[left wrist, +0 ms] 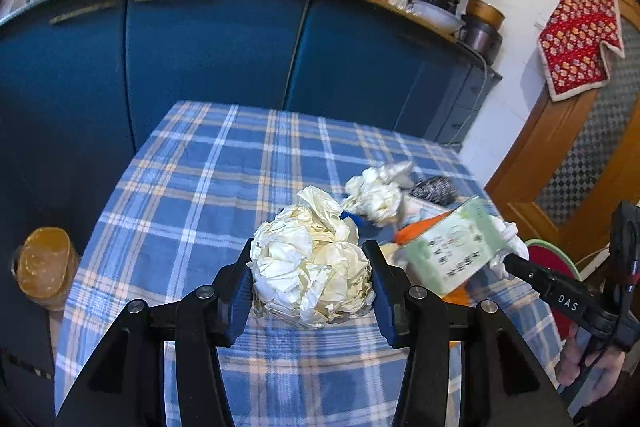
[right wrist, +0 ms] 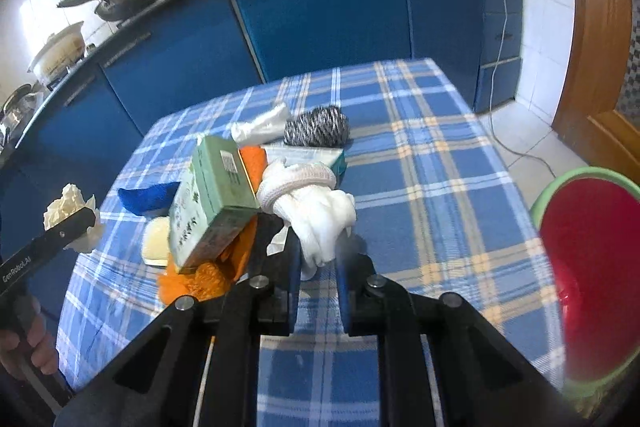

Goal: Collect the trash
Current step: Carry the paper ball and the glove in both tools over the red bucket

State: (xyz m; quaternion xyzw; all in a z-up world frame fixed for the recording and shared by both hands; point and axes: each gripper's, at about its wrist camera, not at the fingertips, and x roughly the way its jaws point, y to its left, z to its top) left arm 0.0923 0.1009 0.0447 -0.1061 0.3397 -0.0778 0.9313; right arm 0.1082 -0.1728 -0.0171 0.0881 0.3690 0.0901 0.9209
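A crumpled cream paper ball (left wrist: 316,279) sits between the blue pads of my left gripper (left wrist: 310,247), which is shut on it just above the checked tablecloth (left wrist: 192,187). In the right wrist view, my right gripper (right wrist: 320,251) is pinched on the fingers of a white glove (right wrist: 316,215). A green carton (right wrist: 212,195) leans tilted against its left finger, over an orange net (right wrist: 204,275). The left wrist view shows the right gripper (left wrist: 516,259) at the right, with the glove (left wrist: 506,231) and the blurred carton (left wrist: 452,251) beside it.
A second paper wad (left wrist: 374,197), a steel scourer (right wrist: 318,127), a tissue pack (right wrist: 308,155), a blue cloth (right wrist: 148,197) and a yellow sponge (right wrist: 156,239) lie on the table. A red basin (right wrist: 592,267) stands off the table's right edge. Blue cabinets (left wrist: 200,59) are behind.
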